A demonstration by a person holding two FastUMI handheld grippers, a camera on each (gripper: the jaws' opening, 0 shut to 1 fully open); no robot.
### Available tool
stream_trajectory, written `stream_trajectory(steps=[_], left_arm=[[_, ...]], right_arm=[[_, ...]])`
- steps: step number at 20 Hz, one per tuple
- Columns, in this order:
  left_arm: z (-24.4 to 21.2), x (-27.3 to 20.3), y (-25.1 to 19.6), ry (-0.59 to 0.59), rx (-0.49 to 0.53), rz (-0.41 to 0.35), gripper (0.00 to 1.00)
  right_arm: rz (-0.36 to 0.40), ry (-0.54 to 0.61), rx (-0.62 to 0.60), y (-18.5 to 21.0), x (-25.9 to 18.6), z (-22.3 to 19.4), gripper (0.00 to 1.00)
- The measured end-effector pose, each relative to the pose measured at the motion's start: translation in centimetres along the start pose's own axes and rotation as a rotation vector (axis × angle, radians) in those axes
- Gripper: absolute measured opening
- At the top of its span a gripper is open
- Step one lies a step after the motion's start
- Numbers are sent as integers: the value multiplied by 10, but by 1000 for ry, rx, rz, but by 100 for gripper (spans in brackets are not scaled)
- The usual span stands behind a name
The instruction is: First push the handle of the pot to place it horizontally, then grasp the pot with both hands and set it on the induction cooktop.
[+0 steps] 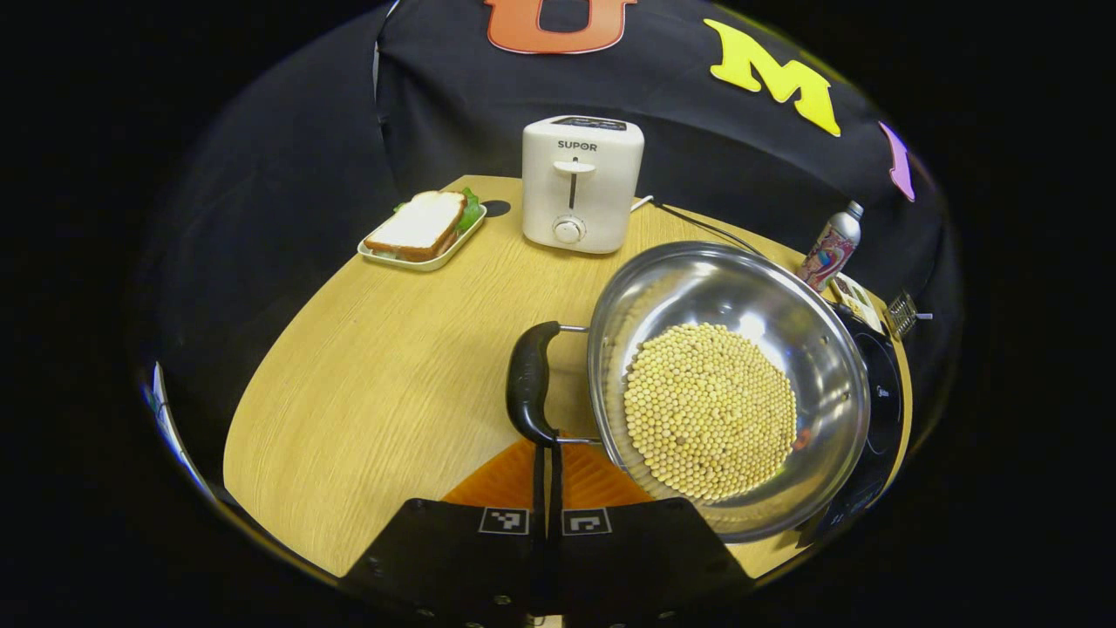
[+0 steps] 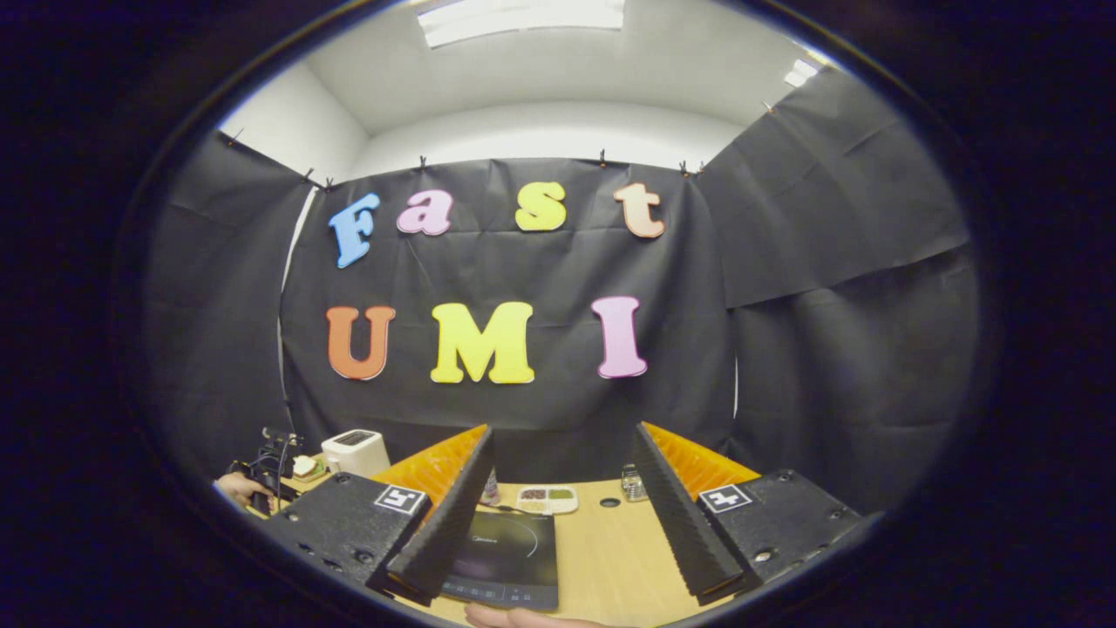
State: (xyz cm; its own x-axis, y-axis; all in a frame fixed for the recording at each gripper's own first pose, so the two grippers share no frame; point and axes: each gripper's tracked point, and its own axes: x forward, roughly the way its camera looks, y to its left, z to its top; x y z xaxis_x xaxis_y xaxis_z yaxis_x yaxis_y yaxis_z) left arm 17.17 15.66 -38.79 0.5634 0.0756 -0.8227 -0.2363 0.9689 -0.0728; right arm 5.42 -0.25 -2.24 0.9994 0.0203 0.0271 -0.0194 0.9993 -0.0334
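A: Where does the pot (image 1: 728, 384) sit for us now?

B: On the wooden table (image 1: 366, 392), tipped toward the left gripper view, its far rim overlapping the black induction cooktop (image 1: 881, 410). It is a wide steel bowl with a heap of soybeans (image 1: 708, 423) in the bottom. The black handle (image 1: 529, 384) faces us, standing on two thin wire arms.

A: And our tongs?

B: The left gripper (image 1: 547, 462) has its fingers pressed together into a thin line, tips right at the lower end of the handle; whether they touch it we cannot quite tell at this angle. The right gripper (image 2: 562, 515) is spread wide, raised and holding nothing, with the cooktop (image 2: 506, 545) low between its fingers.

A: How do we expect it to handle?

B: Heavy for its size, we'd judge, and the polished steel looks slippery. The beans are loose and would slide or spill if we tilt it. The handle is the stiff, grippy part; we should nudge there first, then take handle and opposite rim and lift level.
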Motion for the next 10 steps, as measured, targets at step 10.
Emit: stream_trajectory(steps=[10], left_arm=[[19, 22, 19, -9, -31, 36, 11]], right_arm=[[11, 38, -61, 29, 17, -25, 96]])
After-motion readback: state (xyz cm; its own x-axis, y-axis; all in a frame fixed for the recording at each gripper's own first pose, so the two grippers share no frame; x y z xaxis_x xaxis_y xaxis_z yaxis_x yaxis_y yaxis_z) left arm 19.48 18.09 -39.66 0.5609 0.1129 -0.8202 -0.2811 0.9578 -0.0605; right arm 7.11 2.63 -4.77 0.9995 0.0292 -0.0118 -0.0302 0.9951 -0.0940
